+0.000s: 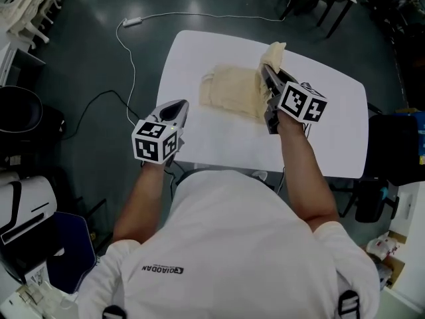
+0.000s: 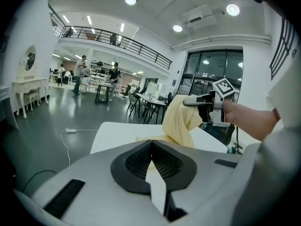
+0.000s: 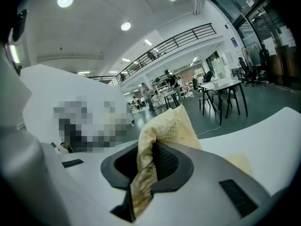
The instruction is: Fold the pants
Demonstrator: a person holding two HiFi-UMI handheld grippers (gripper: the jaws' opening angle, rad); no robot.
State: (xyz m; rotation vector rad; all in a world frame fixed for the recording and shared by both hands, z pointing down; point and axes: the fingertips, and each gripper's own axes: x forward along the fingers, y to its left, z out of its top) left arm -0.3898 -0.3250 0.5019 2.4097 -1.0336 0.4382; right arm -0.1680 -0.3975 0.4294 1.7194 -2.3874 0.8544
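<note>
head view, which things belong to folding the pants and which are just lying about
Job: yellow pants, right gripper clamped on them, shut empty left gripper, white table.
Lying about: white cable, desks and chairs beyond.

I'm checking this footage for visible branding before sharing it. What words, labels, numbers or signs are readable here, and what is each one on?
"QIADAN": small dark print on the back of the person's white shirt, head view; the first letter is uncertain.
Left marker cube and right marker cube: black-and-white square patterns only, no letters or numbers.
Blue wall sign in the right gripper view: too small to read.
Nothing else legible.
</note>
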